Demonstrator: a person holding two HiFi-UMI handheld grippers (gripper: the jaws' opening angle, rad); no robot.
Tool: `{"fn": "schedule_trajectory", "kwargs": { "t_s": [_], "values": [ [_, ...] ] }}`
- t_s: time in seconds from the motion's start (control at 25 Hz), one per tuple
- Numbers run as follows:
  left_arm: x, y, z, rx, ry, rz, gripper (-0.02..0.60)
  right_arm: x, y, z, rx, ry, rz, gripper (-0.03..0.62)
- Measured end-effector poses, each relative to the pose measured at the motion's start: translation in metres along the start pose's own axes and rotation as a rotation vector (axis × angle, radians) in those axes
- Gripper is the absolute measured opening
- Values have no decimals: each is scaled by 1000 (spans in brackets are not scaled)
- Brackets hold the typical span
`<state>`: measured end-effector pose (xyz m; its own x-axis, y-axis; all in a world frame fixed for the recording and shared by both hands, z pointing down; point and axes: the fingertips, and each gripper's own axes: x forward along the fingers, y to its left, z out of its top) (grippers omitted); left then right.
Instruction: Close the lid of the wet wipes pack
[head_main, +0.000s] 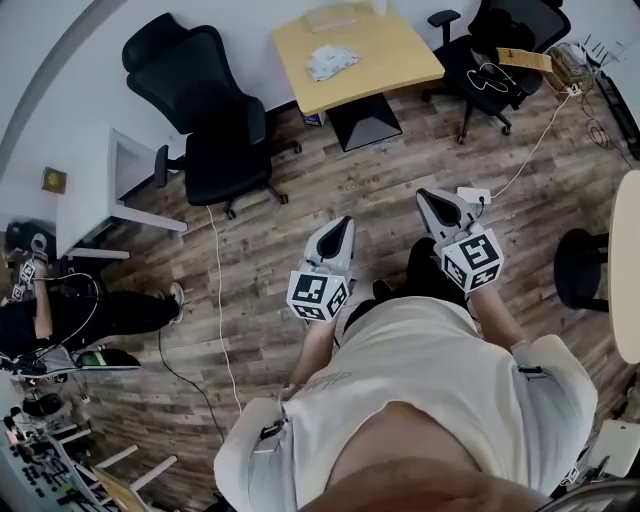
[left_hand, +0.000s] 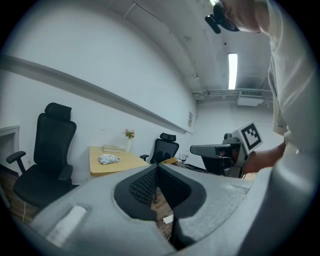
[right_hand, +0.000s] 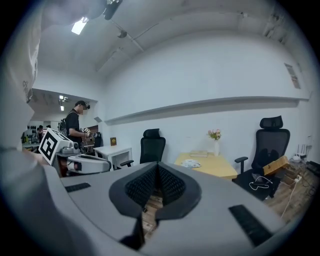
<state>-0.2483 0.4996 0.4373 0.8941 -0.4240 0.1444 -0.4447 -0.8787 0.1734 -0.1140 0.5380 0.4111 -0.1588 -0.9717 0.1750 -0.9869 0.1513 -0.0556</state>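
The wet wipes pack (head_main: 331, 60) lies on a light wooden table (head_main: 400, 55) across the room, a pale crumpled packet; whether its lid is up cannot be made out at this distance. It also shows as the small pack (left_hand: 108, 159) in the left gripper view and the pack (right_hand: 190, 163) in the right gripper view. Both grippers are held at waist height over the wood floor, well short of the table. My left gripper (head_main: 345, 226) has its jaws pressed together, empty. So does my right gripper (head_main: 424, 196).
A black office chair (head_main: 215, 120) stands left of the table, another chair (head_main: 485, 60) to its right with cables. A book (head_main: 332, 17) lies at the table's back. A white desk (head_main: 110, 195) and a person (head_main: 60, 310) are at the left; a cord (head_main: 218, 290) runs over the floor.
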Motion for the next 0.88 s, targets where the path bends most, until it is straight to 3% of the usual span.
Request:
{"fn": "schedule_trajectory", "kwargs": {
  "t_s": [0.4,0.64,0.88],
  "values": [
    [20,18,-12,-21,23,12,15,22,-3,-6,-14,25,33,2],
    [35,27,-3,-13,40,33,15,55,-15,-11,35,49,76,2],
    [59,50,3,-17,91,30,15,100,-26,15,22,-11,103,2]
  ]
}}
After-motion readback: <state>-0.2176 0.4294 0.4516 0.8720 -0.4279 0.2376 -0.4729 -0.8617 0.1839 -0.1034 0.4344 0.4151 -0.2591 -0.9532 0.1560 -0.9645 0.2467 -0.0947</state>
